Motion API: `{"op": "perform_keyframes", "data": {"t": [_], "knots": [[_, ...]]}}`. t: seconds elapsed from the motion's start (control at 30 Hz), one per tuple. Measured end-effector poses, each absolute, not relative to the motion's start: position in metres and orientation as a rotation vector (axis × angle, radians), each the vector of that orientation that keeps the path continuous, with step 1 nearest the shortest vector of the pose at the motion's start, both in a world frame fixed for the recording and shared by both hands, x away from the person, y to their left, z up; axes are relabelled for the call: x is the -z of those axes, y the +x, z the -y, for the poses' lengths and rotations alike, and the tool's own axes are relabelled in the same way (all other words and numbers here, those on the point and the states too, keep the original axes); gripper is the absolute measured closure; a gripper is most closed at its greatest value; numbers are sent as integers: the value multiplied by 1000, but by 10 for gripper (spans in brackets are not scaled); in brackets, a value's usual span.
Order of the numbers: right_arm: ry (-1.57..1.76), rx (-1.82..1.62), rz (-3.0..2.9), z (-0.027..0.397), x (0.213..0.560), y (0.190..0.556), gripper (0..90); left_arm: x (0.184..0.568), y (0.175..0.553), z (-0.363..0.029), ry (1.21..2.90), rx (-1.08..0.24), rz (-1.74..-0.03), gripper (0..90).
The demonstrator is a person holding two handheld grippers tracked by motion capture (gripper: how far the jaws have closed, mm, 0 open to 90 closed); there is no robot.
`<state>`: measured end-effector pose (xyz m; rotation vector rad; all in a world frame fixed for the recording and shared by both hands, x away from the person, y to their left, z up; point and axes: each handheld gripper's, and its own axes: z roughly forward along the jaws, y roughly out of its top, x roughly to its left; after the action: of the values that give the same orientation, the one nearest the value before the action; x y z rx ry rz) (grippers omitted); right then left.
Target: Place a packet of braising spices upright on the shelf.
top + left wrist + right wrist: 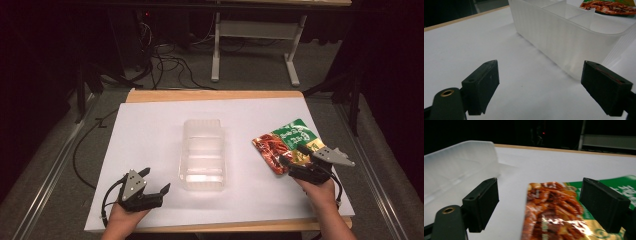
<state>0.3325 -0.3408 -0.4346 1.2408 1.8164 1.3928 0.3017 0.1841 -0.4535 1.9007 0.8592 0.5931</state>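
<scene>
A clear plastic container with inner dividers sits in the middle of the white sheet; its ribbed wall rises just ahead of my left gripper. A red and green foil snack packet lies flat to its right. My left gripper rests open near the front left, jaws wide apart with nothing between them. My right gripper hovers open at the packet's near edge, its jaws straddling the red part of the packet. The container's end wall stands to the left of that gripper.
The white sheet covers a wooden table whose far edge shows as a tan strip. Beyond it are floor cables and a grey table frame. Metal rails run along both sides.
</scene>
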Motion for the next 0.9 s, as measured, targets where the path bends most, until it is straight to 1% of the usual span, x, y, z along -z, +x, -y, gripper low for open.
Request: {"op": "perform_keyframes", "data": {"t": [0.03, 0.07, 0.1, 0.17, 0.23, 0.3, 0.37, 0.6, 0.9], "knots": [[1279, -1375, -1800, 350, 437, 337, 166, 454, 302, -184, 1902, -592, -860, 154], [1279, -1375, -1800, 350, 437, 337, 166, 454, 302, -184, 1902, -592, -860, 154], [1339, -1349, -1789, 361, 441, 345, 185, 454, 302, -184, 1904, -592, -861, 154], [1385, -1312, -1781, 370, 446, 352, 207, 455, 302, -183, 1904, -592, -863, 154], [1409, -1291, -1778, 374, 449, 356, 210, 455, 302, -182, 1909, -592, -861, 154], [1478, -1253, -1765, 390, 457, 364, 206, 455, 302, -182, 1909, -592, -861, 154], [1495, -1250, -1756, 395, 458, 366, 205, 455, 302, -182, 1909, -594, -861, 154], [1633, -1262, -1632, 437, 468, 378, 184, 455, 302, -182, 1911, -598, -863, 154], [1738, -1240, -1577, 459, 471, 385, 151, 456, 302, -182, 1918, -606, -861, 154]]}}
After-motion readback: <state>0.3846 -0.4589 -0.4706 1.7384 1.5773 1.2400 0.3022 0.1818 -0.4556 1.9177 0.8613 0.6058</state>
